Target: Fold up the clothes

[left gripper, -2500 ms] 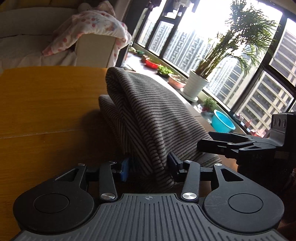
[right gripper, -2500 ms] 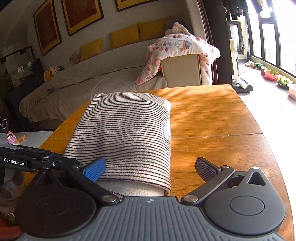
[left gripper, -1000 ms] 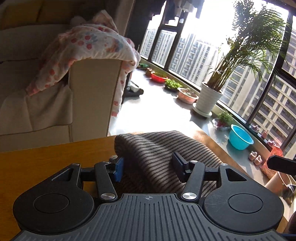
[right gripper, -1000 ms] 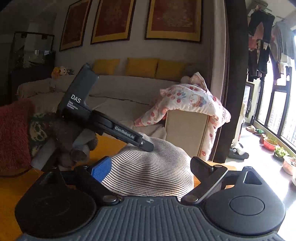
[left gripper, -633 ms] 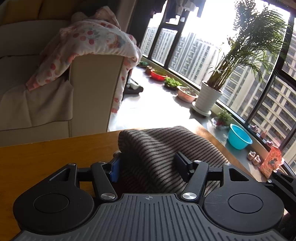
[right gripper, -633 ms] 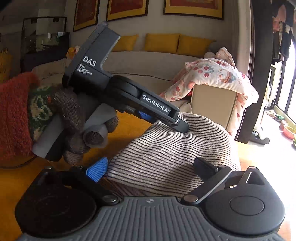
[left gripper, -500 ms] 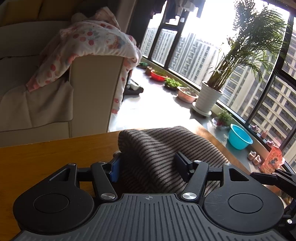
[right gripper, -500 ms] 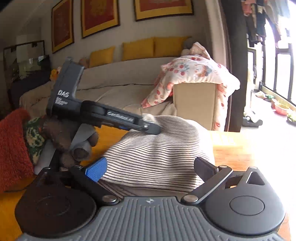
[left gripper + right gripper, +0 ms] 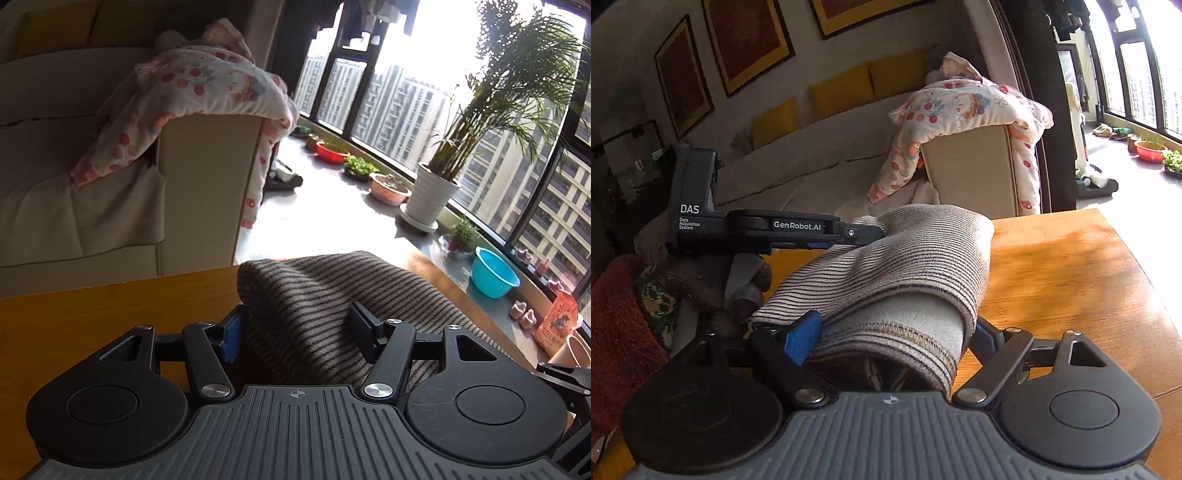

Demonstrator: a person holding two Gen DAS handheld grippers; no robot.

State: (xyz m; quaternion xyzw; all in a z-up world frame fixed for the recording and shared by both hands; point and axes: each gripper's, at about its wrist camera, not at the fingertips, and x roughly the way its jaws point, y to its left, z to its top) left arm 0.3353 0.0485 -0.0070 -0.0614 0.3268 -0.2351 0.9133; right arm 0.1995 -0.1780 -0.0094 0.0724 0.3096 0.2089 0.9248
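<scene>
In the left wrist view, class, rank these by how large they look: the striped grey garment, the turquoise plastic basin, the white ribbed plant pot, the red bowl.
1. Striped grey garment, though nearness to the camera inflates it.
2. White ribbed plant pot.
3. Turquoise plastic basin, close to the pot.
4. Red bowl, farthest away.

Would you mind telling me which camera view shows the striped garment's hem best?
The right wrist view: the striped garment's stitched hem and pale lining face the camera between the right gripper's fingers. The left wrist view shows only bunched, backlit striped fabric in the left gripper; no hem is visible.
</scene>
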